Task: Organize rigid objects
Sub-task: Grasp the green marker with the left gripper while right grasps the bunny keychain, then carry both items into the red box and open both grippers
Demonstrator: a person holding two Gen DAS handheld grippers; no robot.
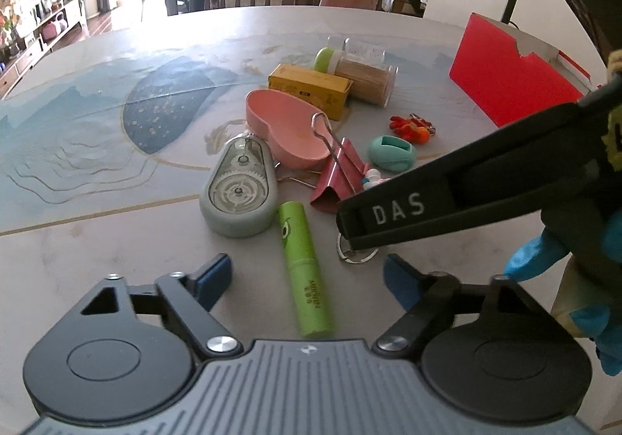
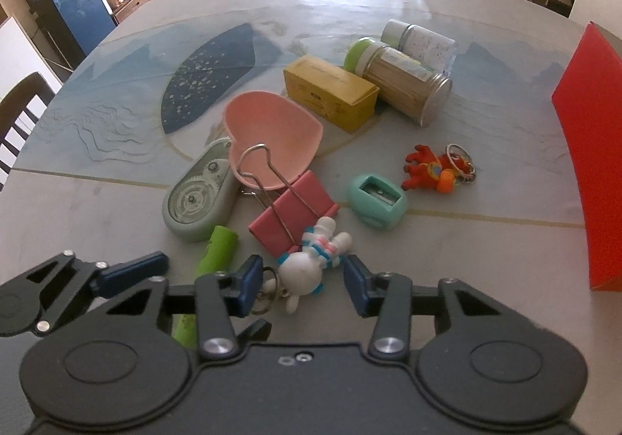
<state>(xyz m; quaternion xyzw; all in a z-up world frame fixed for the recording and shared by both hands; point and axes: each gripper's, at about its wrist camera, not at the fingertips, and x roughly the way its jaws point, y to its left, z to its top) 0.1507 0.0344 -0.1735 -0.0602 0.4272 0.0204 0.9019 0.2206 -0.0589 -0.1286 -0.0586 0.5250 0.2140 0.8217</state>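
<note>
A green tube (image 1: 307, 271) lies on the table between the fingers of my left gripper (image 1: 307, 281); the jaws stand open and the blue pads are clear of the tube on both sides. A white toy figure (image 2: 307, 271) with blue and pink stripes and a key ring (image 2: 268, 289) lies between the fingers of my right gripper (image 2: 303, 285). A gap shows beside each pad, so that gripper is open too. In the left wrist view a black finger (image 1: 388, 217) of the right gripper reaches in from the right, over the key ring (image 1: 355, 254).
Just beyond lie a grey-green correction tape (image 2: 198, 198), a pink binder clip (image 2: 291, 213), a pink heart dish (image 2: 272, 131), a teal sharpener (image 2: 377, 201) and a red keychain figure (image 2: 431, 170). A yellow box (image 2: 330, 89), toothpick jar (image 2: 404, 81) and red box (image 2: 594, 147) stand farther off.
</note>
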